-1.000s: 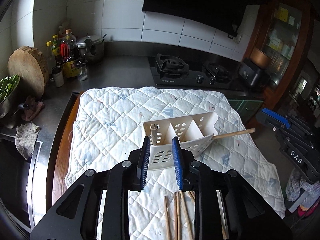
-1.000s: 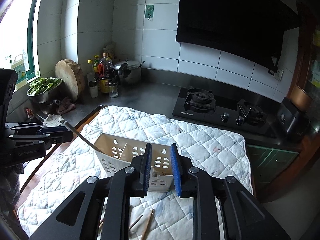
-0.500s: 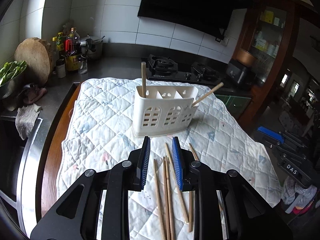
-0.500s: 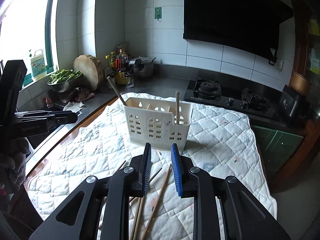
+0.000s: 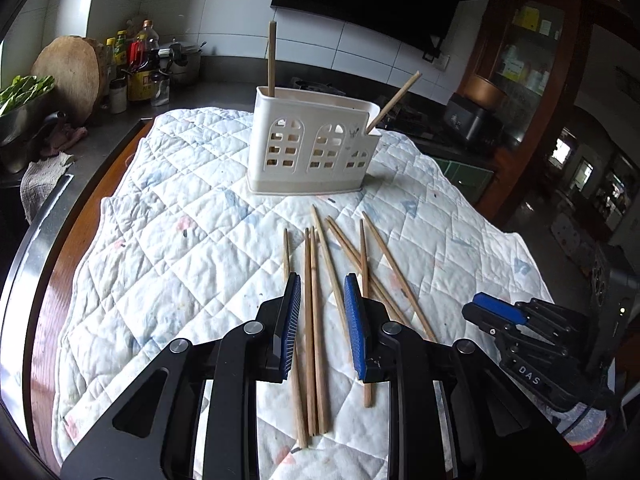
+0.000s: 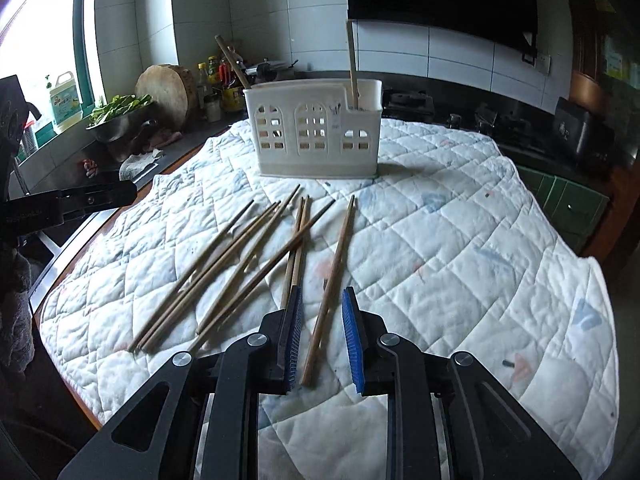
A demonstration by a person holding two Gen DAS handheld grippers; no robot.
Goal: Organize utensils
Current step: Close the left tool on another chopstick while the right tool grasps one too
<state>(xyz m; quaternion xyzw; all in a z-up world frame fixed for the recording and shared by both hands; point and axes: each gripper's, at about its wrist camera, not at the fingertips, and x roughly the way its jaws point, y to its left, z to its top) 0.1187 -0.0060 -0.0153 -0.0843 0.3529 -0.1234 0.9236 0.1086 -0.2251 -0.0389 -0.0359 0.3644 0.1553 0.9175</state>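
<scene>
Left gripper: jaws parted, nothing held, hovering over loose chopsticks on the quilted cloth. Far centre: white utensil holder upright on the cloth, one chopstick standing in its left compartment, another leaning out at the right end. Right gripper: jaws parted, nothing held, above a single chopstick at the right of the scattered chopsticks.

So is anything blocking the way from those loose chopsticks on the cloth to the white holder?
Nothing visible does. The chopsticks lie loose on the cloth just short of the holder, with bare cloth between. The right gripper is open over one, touching nothing.
</scene>
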